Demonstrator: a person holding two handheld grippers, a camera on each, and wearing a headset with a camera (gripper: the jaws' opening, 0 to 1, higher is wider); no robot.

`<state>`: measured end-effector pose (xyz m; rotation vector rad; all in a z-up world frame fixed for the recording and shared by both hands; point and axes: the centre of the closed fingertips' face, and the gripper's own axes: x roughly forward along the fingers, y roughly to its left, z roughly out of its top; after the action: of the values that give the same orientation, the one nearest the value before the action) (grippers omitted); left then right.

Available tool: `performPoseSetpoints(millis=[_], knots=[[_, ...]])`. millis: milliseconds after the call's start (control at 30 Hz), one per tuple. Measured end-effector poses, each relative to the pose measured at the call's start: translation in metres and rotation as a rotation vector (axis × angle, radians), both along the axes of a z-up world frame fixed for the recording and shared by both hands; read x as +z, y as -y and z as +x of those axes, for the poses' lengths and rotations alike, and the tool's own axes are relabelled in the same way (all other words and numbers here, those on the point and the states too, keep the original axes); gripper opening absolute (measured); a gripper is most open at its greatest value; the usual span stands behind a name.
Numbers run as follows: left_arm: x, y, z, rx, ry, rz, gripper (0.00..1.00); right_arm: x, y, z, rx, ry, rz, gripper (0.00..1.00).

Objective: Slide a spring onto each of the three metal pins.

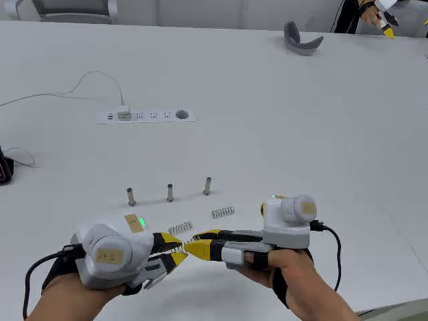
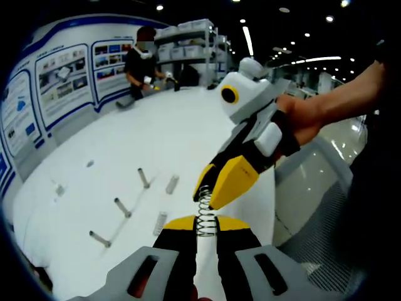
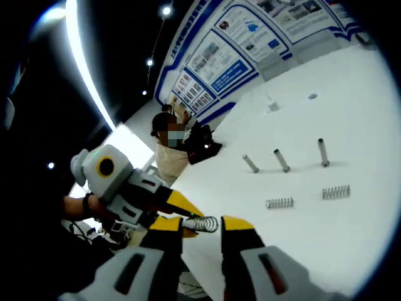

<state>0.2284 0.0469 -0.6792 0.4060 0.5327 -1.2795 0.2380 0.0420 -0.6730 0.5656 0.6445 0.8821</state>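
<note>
Three upright metal pins (image 1: 131,196) (image 1: 170,192) (image 1: 207,185) stand in a row on the white table (image 1: 281,134). Two springs lie loose in front of them, one (image 1: 180,228) nearer me and one (image 1: 223,212) further right. A third spring (image 2: 203,213) is off the table, between the two gripper tips, which meet nose to nose. My left gripper (image 1: 175,249) is shut on its lower end. My right gripper (image 1: 194,245) has its yellow jaws closed in on the other end of the spring (image 3: 202,224).
A white power strip (image 1: 147,116) with a cable lies beyond the pins. A grey curved object (image 1: 302,37) rests at the far right. Another person (image 2: 145,63) works at the far end of the table. The table's near edge is just below my hands.
</note>
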Motion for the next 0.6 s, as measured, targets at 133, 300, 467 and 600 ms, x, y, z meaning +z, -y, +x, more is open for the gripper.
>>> performPoseSetpoints(millis=[133,300,467,600], knots=[[0.001,0.0,0.0,-0.005,0.002,-0.002,0.1,0.0,0.0,-0.001,-0.004,-0.007,0.012,0.21],[0.0,0.0,0.0,-0.013,0.001,0.003,0.1,0.003,0.001,0.001,-0.008,-0.008,0.036,0.17],[0.0,-0.001,0.001,-0.016,0.002,0.003,0.1,0.007,0.0,0.002,-0.003,-0.006,0.044,0.13],[0.001,-0.002,0.004,-0.011,-0.004,0.0,0.1,0.012,-0.003,0.005,0.01,0.003,0.038,0.13]])
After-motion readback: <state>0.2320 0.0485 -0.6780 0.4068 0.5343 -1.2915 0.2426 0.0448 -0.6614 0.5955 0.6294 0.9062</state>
